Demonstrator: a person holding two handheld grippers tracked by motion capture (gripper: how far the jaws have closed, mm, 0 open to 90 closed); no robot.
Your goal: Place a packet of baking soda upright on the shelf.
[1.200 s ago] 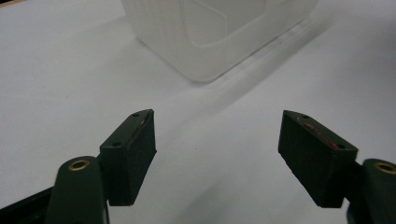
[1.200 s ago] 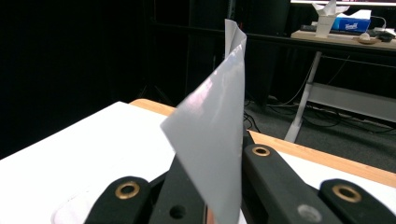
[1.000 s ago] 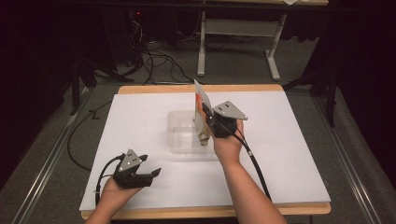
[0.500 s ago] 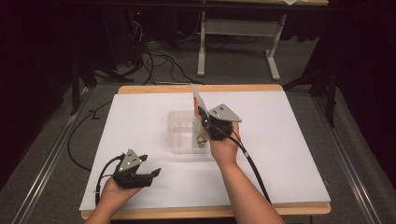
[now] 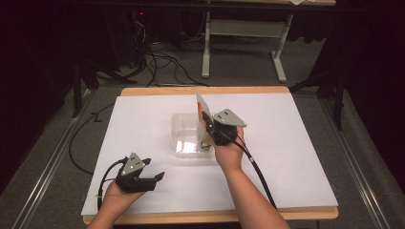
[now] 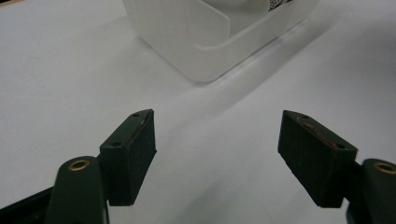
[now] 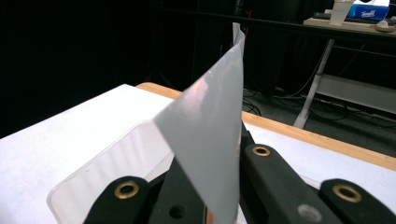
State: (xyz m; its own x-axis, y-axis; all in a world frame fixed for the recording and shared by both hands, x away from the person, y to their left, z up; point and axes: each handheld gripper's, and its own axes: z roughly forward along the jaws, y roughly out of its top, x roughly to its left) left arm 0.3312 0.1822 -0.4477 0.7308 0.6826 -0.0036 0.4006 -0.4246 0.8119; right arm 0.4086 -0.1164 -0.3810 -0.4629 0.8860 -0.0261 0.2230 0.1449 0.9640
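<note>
Leftward since before, right gripper [image 5: 206, 120] pinches card [image 5: 202, 106], seemingly over clear tub [image 5: 184, 143]; left gripper [image 5: 152, 171] wide.

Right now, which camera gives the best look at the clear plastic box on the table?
The high view: it shows the whole clear plastic box from above. The left gripper view catches one corner and a side wall. The right gripper view shows part of its rim behind the flat grey packet.

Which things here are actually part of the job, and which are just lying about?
In use:
- flat packet, clamped in the right tool
- clear plastic container
- left tool, open, resting near the table's front edge

Just around:
- floor cables
- white table frame behind
</note>
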